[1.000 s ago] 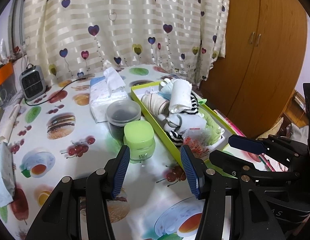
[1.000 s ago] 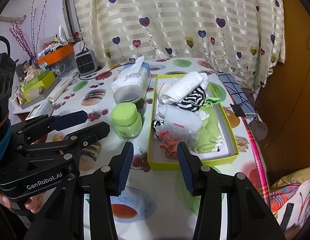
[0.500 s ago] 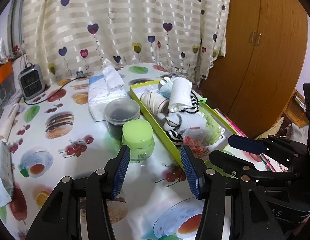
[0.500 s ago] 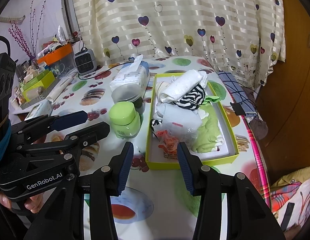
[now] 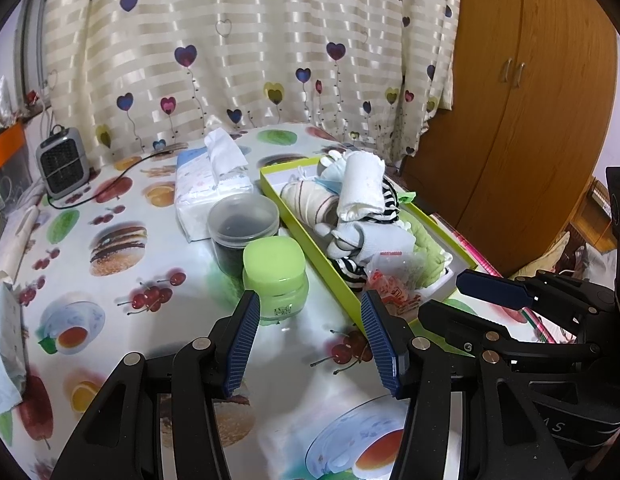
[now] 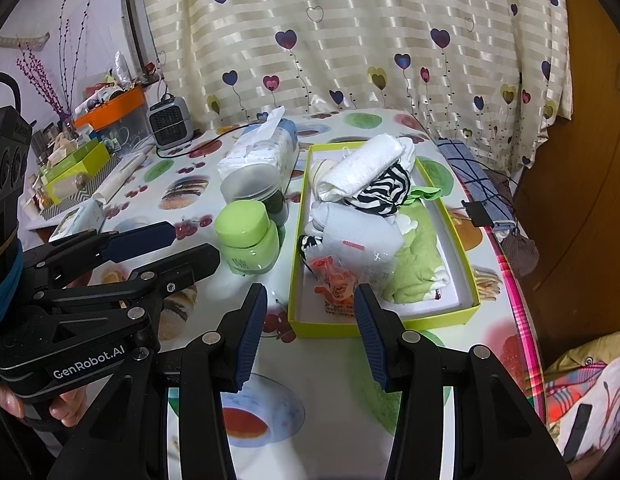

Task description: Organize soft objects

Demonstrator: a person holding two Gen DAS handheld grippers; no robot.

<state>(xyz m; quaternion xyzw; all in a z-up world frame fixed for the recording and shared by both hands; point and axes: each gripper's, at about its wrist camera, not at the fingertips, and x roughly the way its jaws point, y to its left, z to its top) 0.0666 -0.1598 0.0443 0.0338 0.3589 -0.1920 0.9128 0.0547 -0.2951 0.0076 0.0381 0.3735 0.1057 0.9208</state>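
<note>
A lime-green box (image 5: 306, 236) (image 6: 433, 320) on the fruit-print table holds soft things. In it lie a rolled white towel (image 5: 359, 188) (image 6: 361, 172), a zebra-striped cloth (image 6: 383, 194), a green cloth (image 6: 417, 260), a white bagged bundle (image 6: 357, 236) and a clear bag with orange print (image 5: 393, 284) (image 6: 333, 276). My left gripper (image 5: 310, 336) (image 6: 138, 240) hangs open over the table, just short of a green-lidded jar (image 5: 276, 272). My right gripper (image 6: 310, 320) (image 5: 489, 292) is open too, at the box's near end. Neither gripper holds anything.
A clear tub with dark contents (image 5: 244, 224) and a tissue pack (image 5: 210, 184) stand behind the jar, left of the box. A small heater (image 5: 62, 164) sits far left. A blue checked cloth (image 6: 473, 180) lies at the table's right edge, by a wooden wardrobe (image 5: 529, 100).
</note>
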